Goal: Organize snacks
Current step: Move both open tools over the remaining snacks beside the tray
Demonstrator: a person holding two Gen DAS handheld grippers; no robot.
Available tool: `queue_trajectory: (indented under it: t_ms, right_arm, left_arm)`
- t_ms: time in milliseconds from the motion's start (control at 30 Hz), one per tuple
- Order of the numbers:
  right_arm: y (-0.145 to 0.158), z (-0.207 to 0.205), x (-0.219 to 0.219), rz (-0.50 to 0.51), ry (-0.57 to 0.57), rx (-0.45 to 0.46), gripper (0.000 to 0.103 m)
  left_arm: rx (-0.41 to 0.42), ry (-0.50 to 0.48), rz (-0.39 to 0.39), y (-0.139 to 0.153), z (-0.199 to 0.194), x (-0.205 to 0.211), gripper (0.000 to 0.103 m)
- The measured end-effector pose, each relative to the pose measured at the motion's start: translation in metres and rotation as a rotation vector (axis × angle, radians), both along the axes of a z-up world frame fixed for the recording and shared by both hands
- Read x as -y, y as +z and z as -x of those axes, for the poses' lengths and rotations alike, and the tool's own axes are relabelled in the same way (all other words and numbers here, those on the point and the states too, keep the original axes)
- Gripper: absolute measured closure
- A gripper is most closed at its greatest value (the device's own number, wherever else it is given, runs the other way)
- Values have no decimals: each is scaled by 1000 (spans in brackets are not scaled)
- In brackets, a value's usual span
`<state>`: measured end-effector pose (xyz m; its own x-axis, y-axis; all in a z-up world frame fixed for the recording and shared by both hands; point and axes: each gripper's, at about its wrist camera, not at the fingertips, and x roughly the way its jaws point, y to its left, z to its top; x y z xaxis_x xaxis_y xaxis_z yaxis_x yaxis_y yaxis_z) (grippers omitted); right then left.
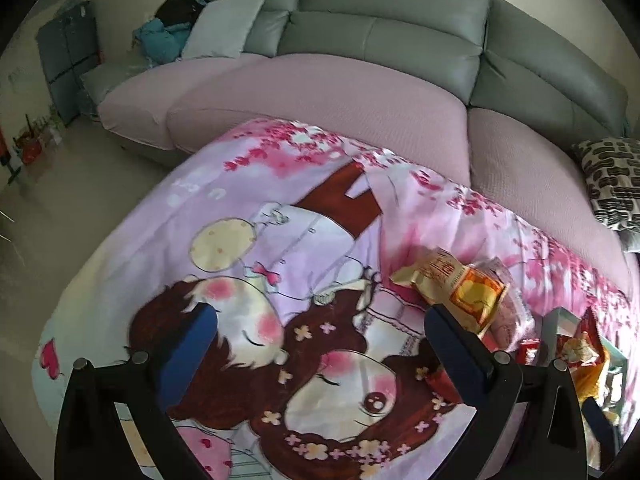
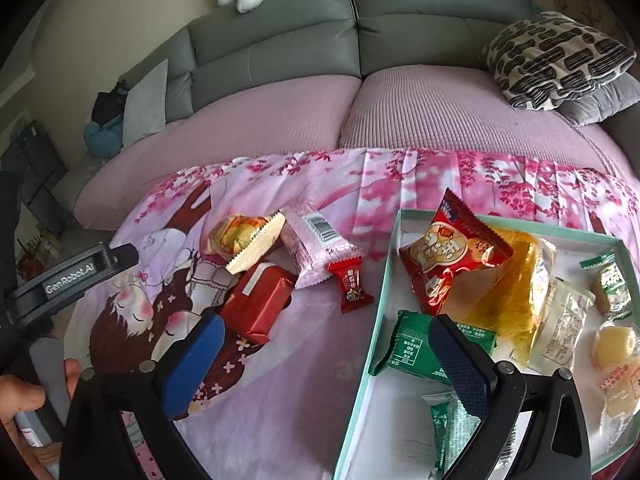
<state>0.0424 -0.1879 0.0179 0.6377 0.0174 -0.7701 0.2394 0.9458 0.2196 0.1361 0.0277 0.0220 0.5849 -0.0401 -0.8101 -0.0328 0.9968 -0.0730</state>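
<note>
Left gripper [image 1: 320, 332] gaping, empty, over cartoon cloth [image 1: 248, 248] on tabletop. Right gripper [image 2: 326, 338] likewise spread, empty. Tray [image 2: 394, 248] with snacks under right finger; loose snacks [image 2: 256, 304] ahead-left. Grey sofa [image 2: 280, 44] beyond, pink-covered seats.

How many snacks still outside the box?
4, all left of the box: yellow pastry, pink bar, red block, small red candy. Grippers may hide others.

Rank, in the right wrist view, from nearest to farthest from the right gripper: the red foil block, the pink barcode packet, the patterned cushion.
From the right gripper, jaws open:
1. Red foil block, on the cloth just ahead, left of the tray.
2. Pink barcode packet, farther back on the cloth.
3. Patterned cushion, on the sofa, far right.
</note>
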Motion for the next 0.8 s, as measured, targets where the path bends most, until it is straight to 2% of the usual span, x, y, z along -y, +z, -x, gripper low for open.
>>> queue_trajectory:
  t_ms: [67, 167, 267, 333, 433, 500, 600, 800]
  right_arm:
    - [-4, -1, 0, -4, 0, -7, 2]
    - [-6, -3, 1, -2, -6, -9, 11]
    - [-8, -4, 1, -7, -5, -5, 20]
    - [-9, -5, 0, 0, 0, -4, 31]
    - [-11, -7, -1, -6, 5, 1, 40]
    - [-12, -8, -1, -14, 10, 6, 43]
    - [-13, -11, 0, -9, 13, 6, 47]
    - [-24, -15, 7, -39, -1, -12, 47]
  left_arm:
    - [-8, -7, 31, -3, 0, 0, 0]
    - [-18, -26, 63, -7, -2, 3, 0]
    - [-27, -43, 86, -12, -4, 8, 0]
    - [-38, -51, 100, -15, -5, 11, 0]
    - [-45, -63, 91, -19, -7, 17, 0]
    - [-61, -69, 94, -23, -8, 20, 0]
    - [-92, -82, 141, -30, -11, 24, 0]
    - [-144, -127, 163, -43, -13, 38, 0]
